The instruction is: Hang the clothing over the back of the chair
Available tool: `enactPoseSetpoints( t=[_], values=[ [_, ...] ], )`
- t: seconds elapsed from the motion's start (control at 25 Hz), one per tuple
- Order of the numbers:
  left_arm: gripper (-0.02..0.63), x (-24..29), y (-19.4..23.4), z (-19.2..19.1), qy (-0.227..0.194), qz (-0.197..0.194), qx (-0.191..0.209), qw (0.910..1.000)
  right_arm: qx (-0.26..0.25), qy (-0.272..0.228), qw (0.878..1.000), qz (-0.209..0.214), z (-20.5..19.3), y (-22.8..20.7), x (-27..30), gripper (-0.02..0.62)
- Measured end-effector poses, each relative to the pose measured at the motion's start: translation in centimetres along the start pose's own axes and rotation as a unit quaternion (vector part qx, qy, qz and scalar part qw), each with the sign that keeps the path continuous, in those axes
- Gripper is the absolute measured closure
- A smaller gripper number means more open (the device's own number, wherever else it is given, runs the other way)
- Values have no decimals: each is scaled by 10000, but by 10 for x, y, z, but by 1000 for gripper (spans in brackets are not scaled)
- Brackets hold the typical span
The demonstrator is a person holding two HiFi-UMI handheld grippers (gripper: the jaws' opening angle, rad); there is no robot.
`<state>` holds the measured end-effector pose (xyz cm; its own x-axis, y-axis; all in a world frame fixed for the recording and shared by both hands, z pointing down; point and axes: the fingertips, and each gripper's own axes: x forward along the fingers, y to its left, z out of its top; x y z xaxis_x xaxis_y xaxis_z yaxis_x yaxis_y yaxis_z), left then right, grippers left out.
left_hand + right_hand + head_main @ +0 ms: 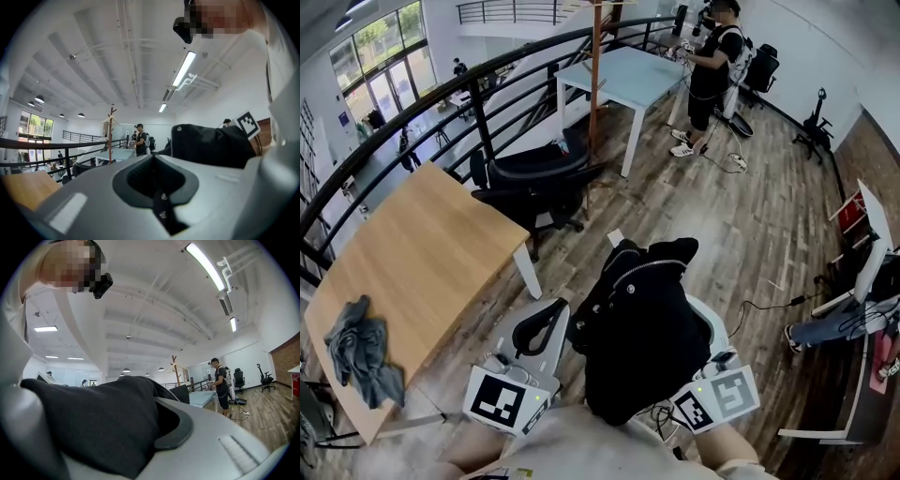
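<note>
Head view | white chair back [534, 330] just before the person | black jacket [642, 337] draped over its middle and right side | right gripper [717, 370] at jacket's edge, jaws together | left gripper [520, 377] above bare chair back, jaw state cannot be told

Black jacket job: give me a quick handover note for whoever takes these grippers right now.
Right gripper: shut on the black jacket.
Left gripper: at the jacket's left edge; grip unclear.
Jacket covers most of the white chair; whether it rests on the back, I can't tell.
Done: jacket brought to the chair.
Left: settle it over the back, then probably release both.
</note>
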<state>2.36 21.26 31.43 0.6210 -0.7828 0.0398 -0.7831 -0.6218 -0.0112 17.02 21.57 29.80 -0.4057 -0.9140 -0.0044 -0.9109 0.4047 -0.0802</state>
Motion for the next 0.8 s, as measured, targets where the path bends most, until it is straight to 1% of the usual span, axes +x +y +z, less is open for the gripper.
enactPoseSetpoints(
  t=[0.24,0.6,0.68,0.8],
  values=[
    [603,6,-15,-2,-2,1,-34,10000,-64,-23,9999,85,2,-12,-8,558],
    [603,2,-29,-5,21,337,72,9994,-96,-16,9998,172,0,-27,-25,558],
    [603,-1,-36,0,-44,265,107,9996,-52,-3,9999,155,-2,-31,-29,558],
    [603,-4,-52,7,-167,-47,189,9997,33,33,9999,130,-5,-36,-35,558]
  ],
)
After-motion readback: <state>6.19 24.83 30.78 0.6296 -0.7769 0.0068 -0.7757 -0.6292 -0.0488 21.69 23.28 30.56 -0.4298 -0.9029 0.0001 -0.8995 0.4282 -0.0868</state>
